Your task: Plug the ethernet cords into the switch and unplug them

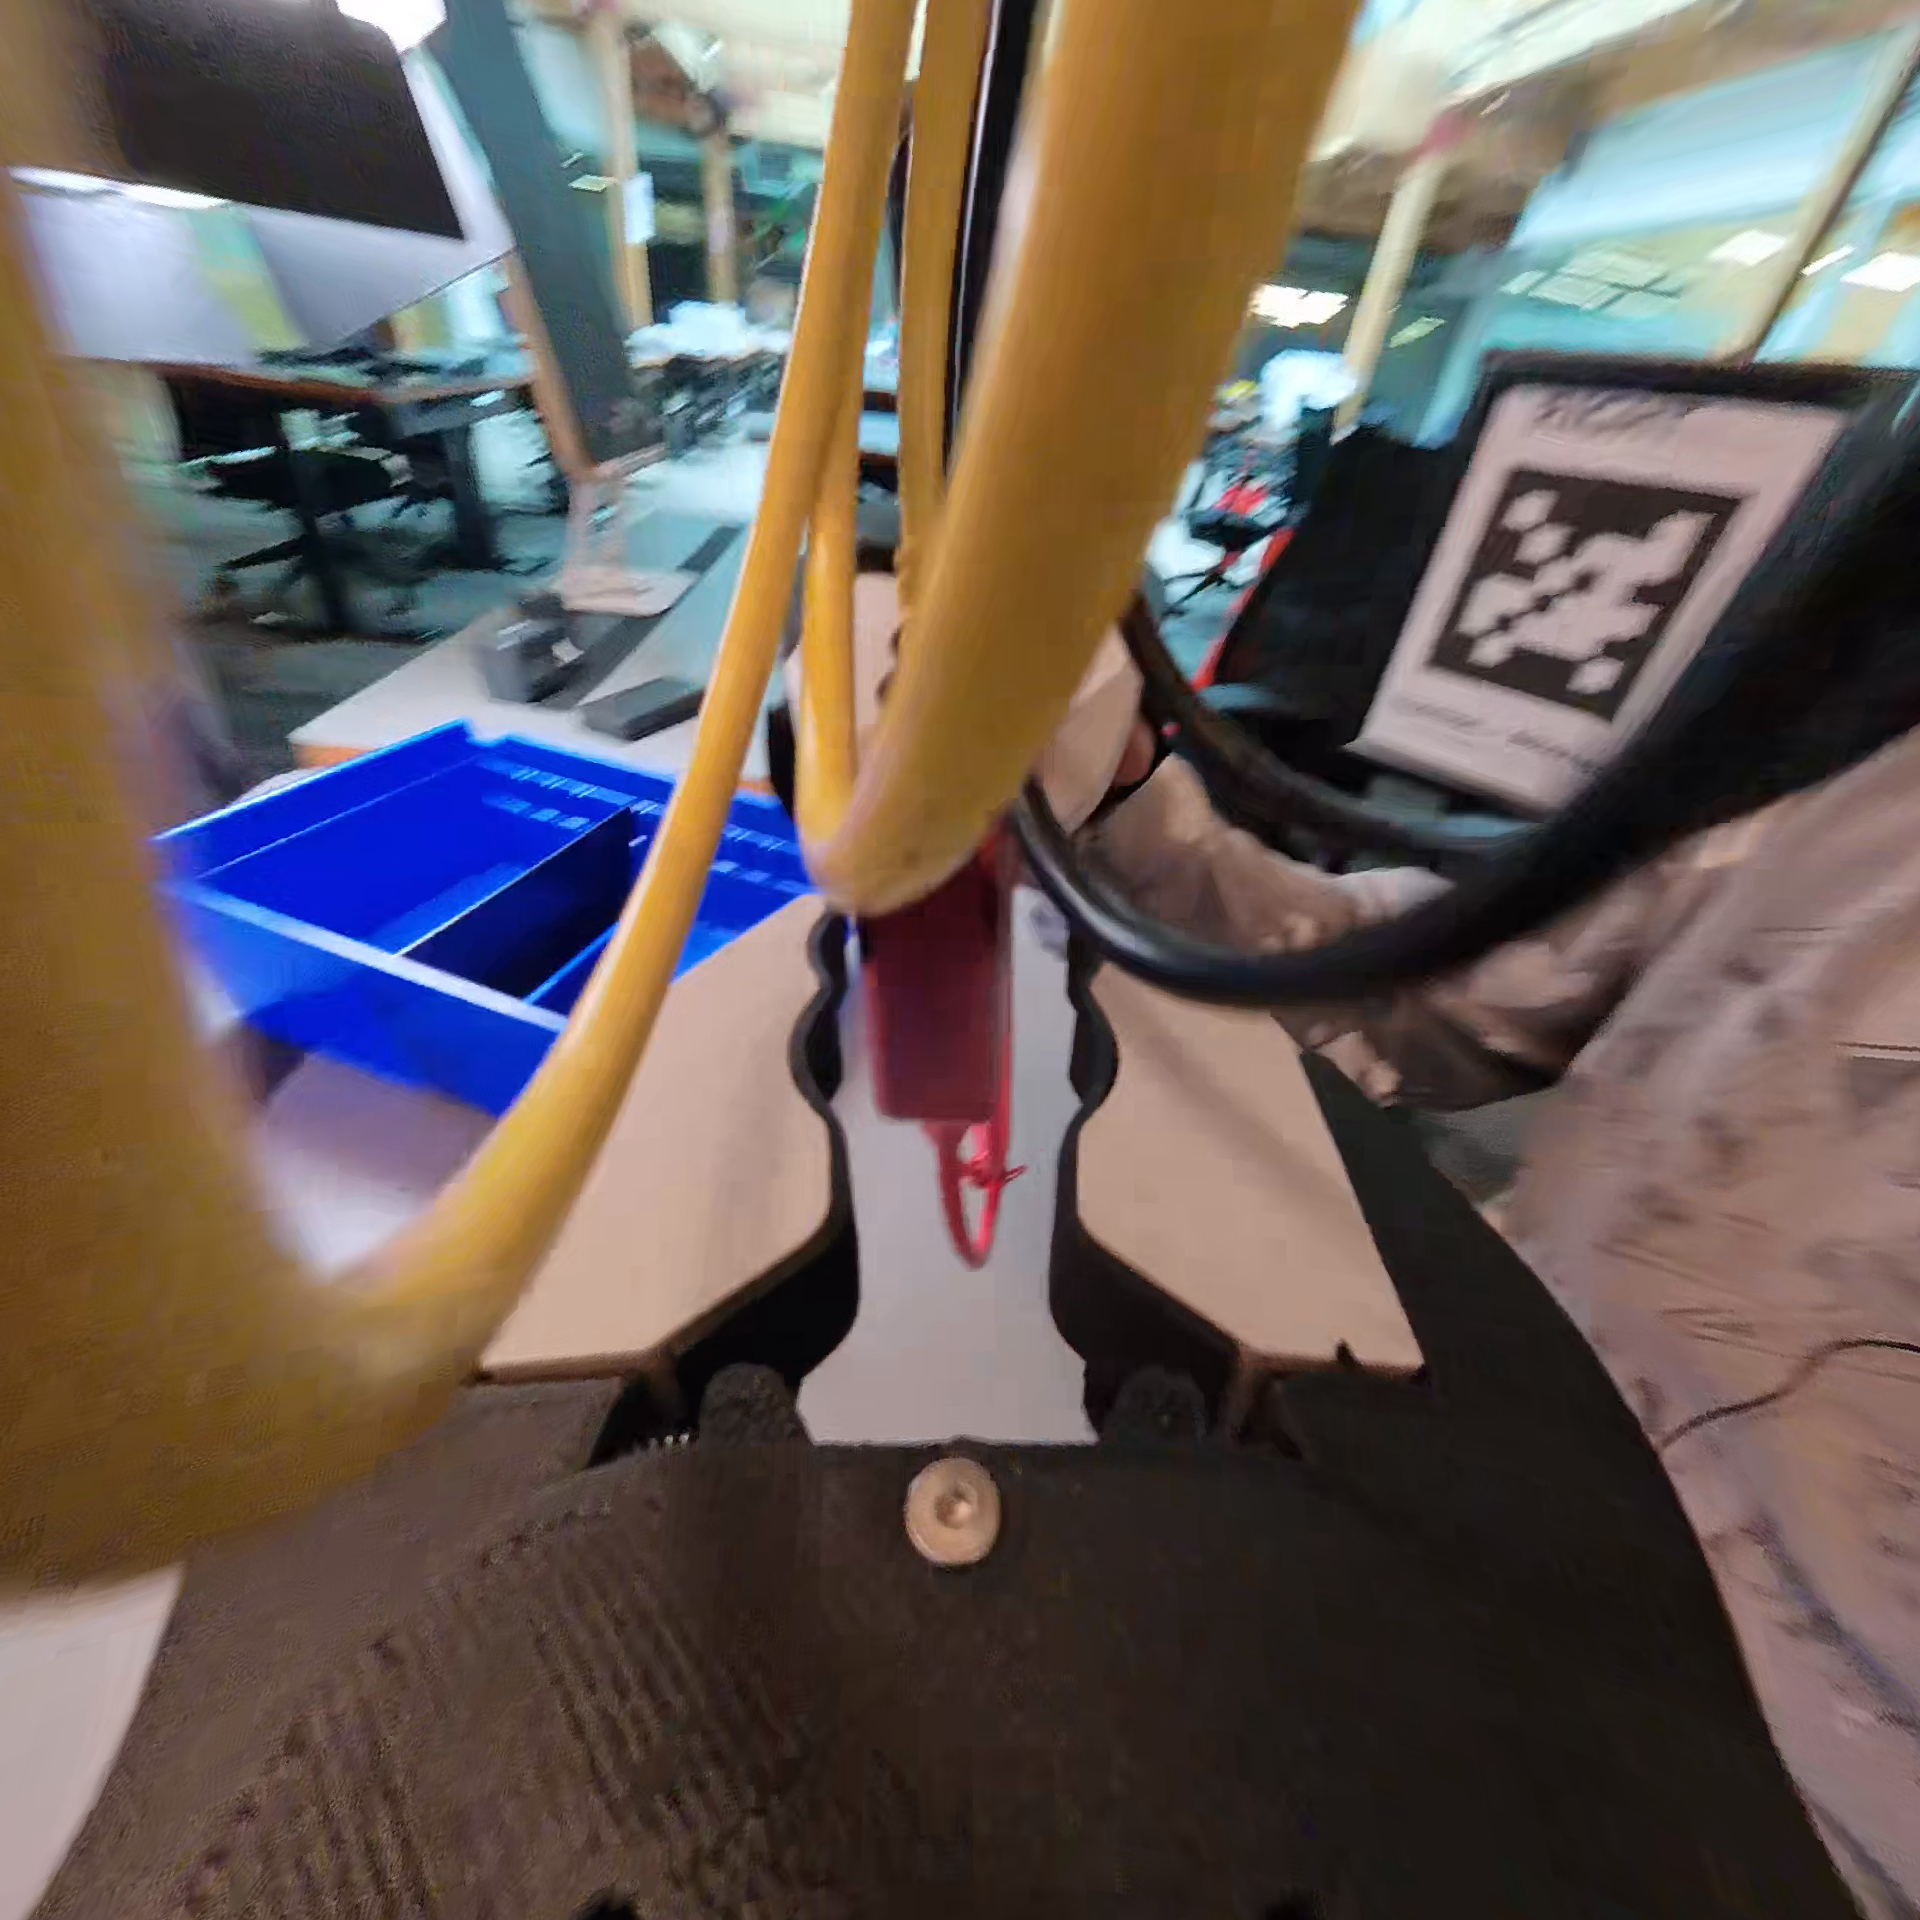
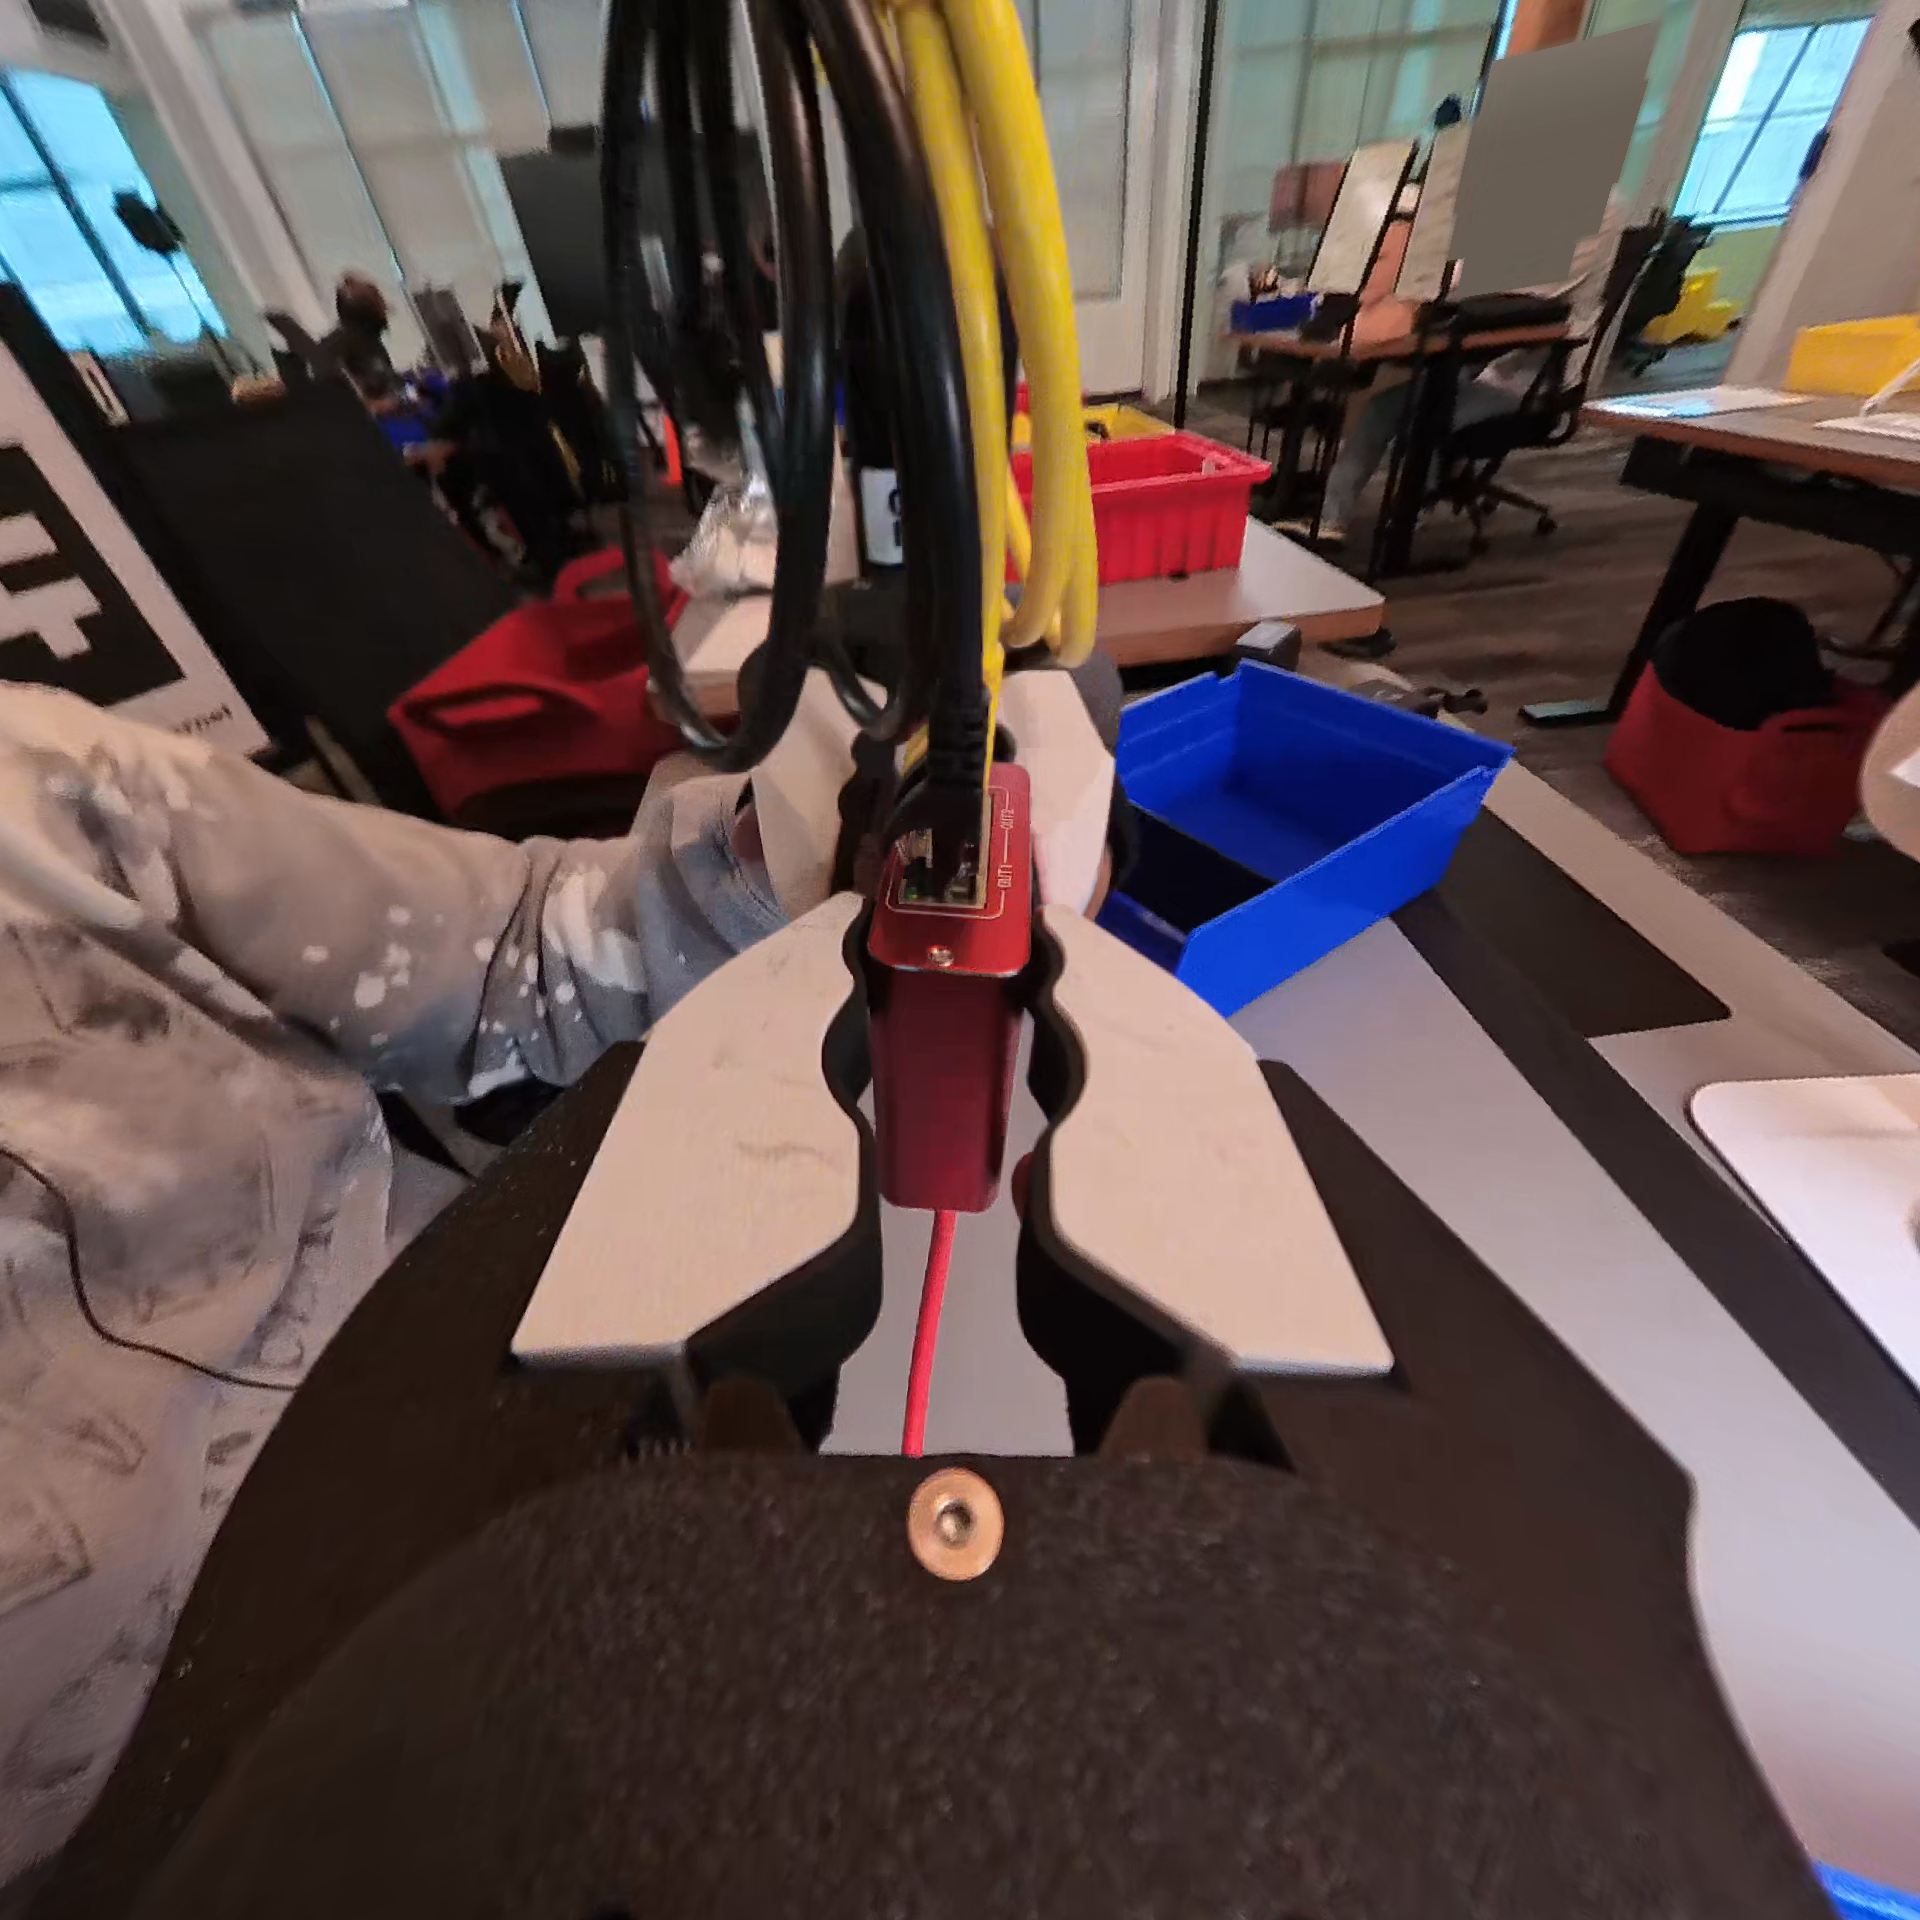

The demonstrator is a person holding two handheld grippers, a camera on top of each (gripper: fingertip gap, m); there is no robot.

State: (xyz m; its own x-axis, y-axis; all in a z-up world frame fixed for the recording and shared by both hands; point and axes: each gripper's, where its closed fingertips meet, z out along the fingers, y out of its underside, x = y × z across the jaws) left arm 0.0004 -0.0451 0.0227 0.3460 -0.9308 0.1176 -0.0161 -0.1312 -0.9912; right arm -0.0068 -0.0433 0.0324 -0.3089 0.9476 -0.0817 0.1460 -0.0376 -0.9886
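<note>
Red switch [image 2: 951,1049]: ports face the right view only.

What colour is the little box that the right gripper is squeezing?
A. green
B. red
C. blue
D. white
B. In the right wrist view the right gripper is shut on the red box, which has a black cord plugged into its end.

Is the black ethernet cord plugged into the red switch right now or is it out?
Plugged in. In the right wrist view the black ethernet cord ends in a connector seated in a port of the red switch.
</note>
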